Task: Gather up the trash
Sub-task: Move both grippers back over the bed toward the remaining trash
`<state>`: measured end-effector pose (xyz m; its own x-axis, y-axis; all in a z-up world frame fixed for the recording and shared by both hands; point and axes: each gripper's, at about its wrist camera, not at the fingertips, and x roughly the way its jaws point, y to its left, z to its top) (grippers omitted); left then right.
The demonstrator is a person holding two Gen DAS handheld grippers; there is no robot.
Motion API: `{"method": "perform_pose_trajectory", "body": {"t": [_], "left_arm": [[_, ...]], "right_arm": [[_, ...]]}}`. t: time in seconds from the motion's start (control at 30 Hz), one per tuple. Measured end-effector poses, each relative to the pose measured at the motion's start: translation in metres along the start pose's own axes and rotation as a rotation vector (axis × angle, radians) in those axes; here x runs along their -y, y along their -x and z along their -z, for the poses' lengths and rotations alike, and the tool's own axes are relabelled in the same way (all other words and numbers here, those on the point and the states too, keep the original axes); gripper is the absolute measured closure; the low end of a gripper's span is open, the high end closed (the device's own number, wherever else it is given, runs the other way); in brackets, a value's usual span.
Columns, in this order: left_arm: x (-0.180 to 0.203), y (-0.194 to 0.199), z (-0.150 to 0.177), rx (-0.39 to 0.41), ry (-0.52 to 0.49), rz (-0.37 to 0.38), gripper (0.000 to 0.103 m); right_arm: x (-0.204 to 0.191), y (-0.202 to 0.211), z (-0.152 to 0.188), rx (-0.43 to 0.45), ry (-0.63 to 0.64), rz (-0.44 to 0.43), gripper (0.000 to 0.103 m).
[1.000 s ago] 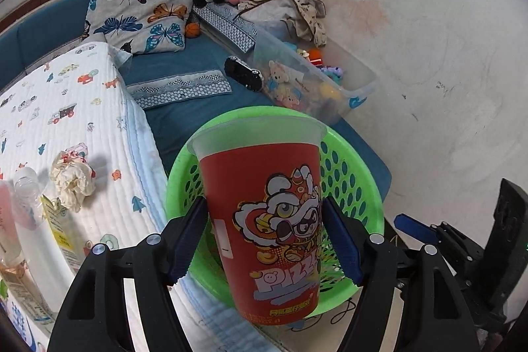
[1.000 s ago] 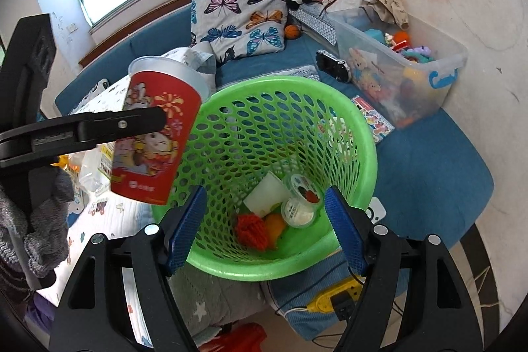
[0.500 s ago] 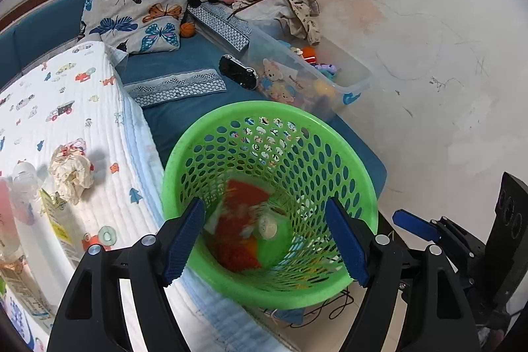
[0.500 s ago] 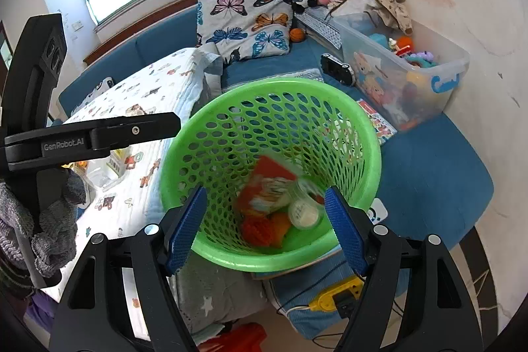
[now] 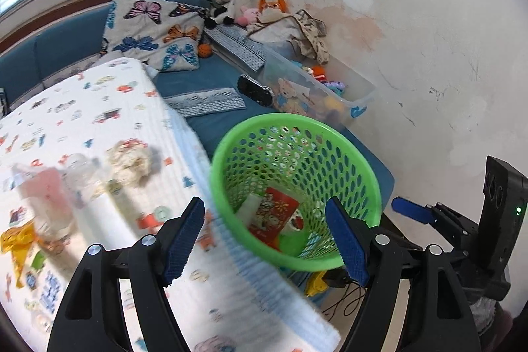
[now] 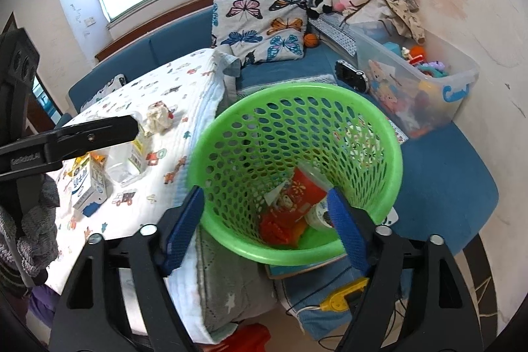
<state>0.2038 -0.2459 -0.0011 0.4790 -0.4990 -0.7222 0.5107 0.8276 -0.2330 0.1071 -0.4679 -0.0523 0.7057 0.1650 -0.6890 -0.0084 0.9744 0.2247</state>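
A green perforated basket (image 5: 297, 121) stands beside the table. In it lies a red printed cup (image 5: 277, 213) on its side, among other trash. My left gripper (image 5: 265, 241) hangs open and empty over the table edge and the basket's left rim. On the table lie a crumpled paper ball (image 5: 130, 160) and a blurred clear bottle (image 5: 79, 173). My right gripper (image 6: 265, 229) hovers above the basket (image 6: 297, 88); its jaws are opening and its pads press on nothing. The cup (image 6: 303, 190), paper ball (image 6: 160, 117) and milk cartons (image 6: 89, 183) show there too.
A cloth-covered table (image 6: 184, 88) fills the left. Behind the basket are a blue sofa seat (image 6: 445, 170), a butterfly pillow (image 6: 260, 28) and a clear toy bin (image 6: 429, 88). A yellow plug with cable (image 6: 340, 302) lies on the floor. A sleeved hand (image 6: 29, 236) is at the left edge.
My left gripper let go of the red cup, which fell into the basket, then swung left toward the table. The right gripper's jaws stand a little wider.
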Motion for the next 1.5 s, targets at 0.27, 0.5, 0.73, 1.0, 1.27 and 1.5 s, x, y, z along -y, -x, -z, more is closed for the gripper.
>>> {"method": "perform_pose_trajectory", "body": {"t": [0.27, 0.5, 0.73, 1.0, 1.27, 1.5], "left_arm": [[-0.034, 0.036, 0.022, 0.030, 0.057, -0.052, 0.030], [-0.069, 0.067, 0.043, 0.070, 0.110, -0.115, 0.030], [-0.104, 0.093, 0.069, 0.092, 0.184, -0.169, 0.030], [-0.139, 0.110, 0.098, 0.093, 0.262, -0.219, 0.030], [-0.163, 0.119, 0.116, 0.092, 0.315, -0.254, 0.030], [-0.178, 0.127, 0.125, 0.097, 0.347, -0.280, 0.030]], "right_arm": [[-0.025, -0.004, -0.003, -0.005, 0.048, -0.037, 0.022], [-0.054, -0.013, -0.006, -0.015, 0.094, -0.072, 0.022], [-0.082, -0.028, -0.008, -0.040, 0.142, -0.114, 0.022], [-0.111, -0.045, -0.018, -0.048, 0.187, -0.143, 0.022], [-0.139, -0.075, -0.042, -0.053, 0.232, -0.158, 0.022], [-0.155, -0.108, -0.059, -0.069, 0.255, -0.168, 0.025]]}}
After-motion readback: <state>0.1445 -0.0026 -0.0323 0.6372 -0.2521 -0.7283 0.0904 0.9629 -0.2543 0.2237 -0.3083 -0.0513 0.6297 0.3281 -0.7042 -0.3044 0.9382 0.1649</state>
